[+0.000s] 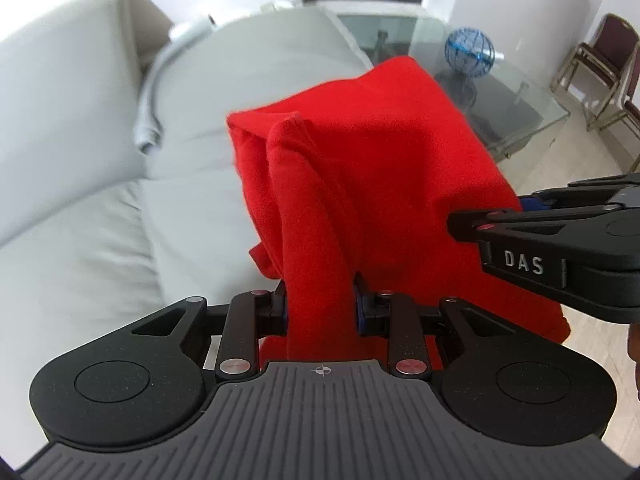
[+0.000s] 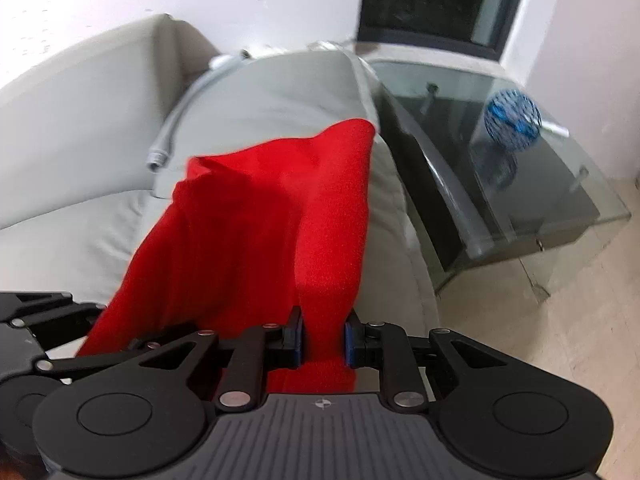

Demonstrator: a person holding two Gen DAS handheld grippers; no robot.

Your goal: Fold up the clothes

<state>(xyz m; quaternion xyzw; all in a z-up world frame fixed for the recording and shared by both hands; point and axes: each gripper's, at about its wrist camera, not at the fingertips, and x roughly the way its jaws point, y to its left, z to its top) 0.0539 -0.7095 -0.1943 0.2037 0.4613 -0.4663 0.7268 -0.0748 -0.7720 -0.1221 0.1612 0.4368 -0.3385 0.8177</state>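
Note:
A red garment (image 1: 360, 168) is draped over the light grey sofa (image 1: 80, 220), stretched from the seat cushion towards me. My left gripper (image 1: 320, 308) is shut on a bunched fold of its near edge. My right gripper (image 2: 323, 340) is shut on another bunched fold of the same garment (image 2: 280, 208). The right gripper also shows at the right edge of the left wrist view (image 1: 516, 208), touching the cloth. The left gripper's linkage shows at the lower left of the right wrist view (image 2: 40, 344). Both hold the near edge raised.
A glass coffee table (image 2: 520, 184) stands to the right of the sofa, with a blue wire ball (image 2: 512, 120) on it. A grey ribbed hose (image 1: 148, 120) lies along the sofa back. Chairs (image 1: 600, 76) stand at the far right on the pale floor.

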